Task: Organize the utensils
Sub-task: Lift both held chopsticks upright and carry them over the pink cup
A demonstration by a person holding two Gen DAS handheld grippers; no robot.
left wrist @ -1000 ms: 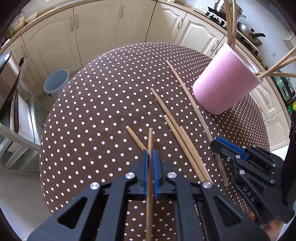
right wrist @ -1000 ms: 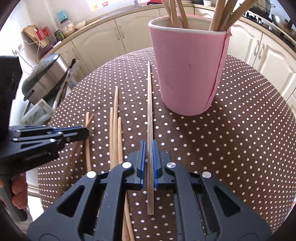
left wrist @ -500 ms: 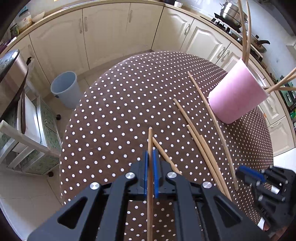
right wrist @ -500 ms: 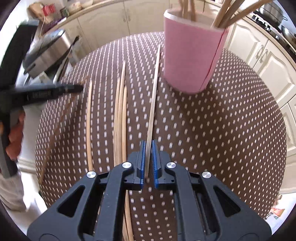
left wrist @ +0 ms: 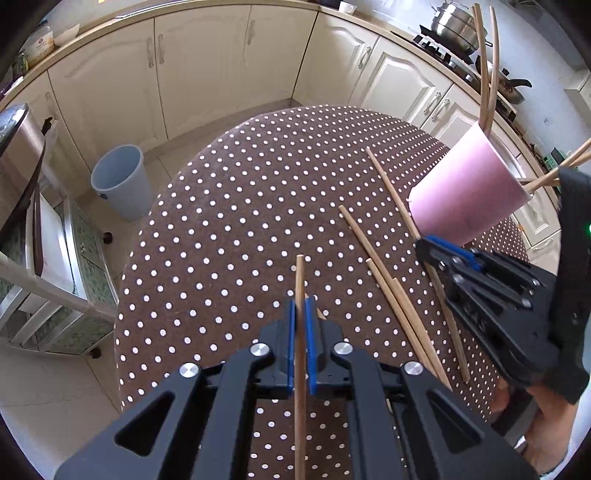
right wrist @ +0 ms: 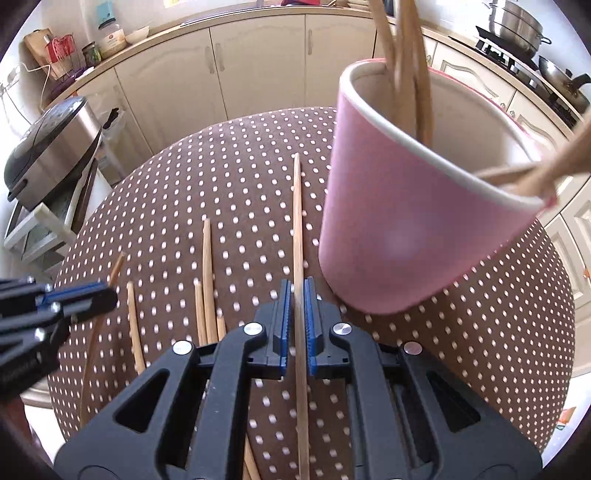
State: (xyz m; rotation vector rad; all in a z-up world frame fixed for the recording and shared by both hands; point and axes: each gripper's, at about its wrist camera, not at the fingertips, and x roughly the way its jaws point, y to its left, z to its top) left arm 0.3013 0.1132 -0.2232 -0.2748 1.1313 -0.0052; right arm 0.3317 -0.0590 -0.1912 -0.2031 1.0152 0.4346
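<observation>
- Round table [left wrist: 229, 229] with a brown cloth covered in white polka dots, sitting in a kitchen with cream cabinets [left wrist: 207, 70] wrapping around the back.
- Left wrist view: pale blue bin [left wrist: 120, 181] on the tiled floor at about 9 o'clock, and a stove with a steel pot [left wrist: 454, 26] up at 1 o'clock.
- Right wrist view: a rice cooker [right wrist: 51, 147] sits on a stand off the table's edge at about 9 o'clock.
- Pink cup [right wrist: 413, 206] stands on the table at 2 o'clock in the right wrist view, already with several chopsticks poking out of it.
- Loose chopsticks [left wrist: 391, 291] lie scattered on the cloth between the two grippers.
- Left gripper [left wrist: 302, 332] is angled steeply down at the table, jaws clamped on a single chopstick [left wrist: 300, 291] that sticks out past the pads.
- Right gripper [right wrist: 297, 321] is also tilted down, pinching a long chopstick [right wrist: 297, 229] just beside the cup's base, its far end pointing to 12 o'clock.
- A bit of the person's hand [left wrist: 546, 428] shows under the right gripper at 4 o'clock in the left view.
</observation>
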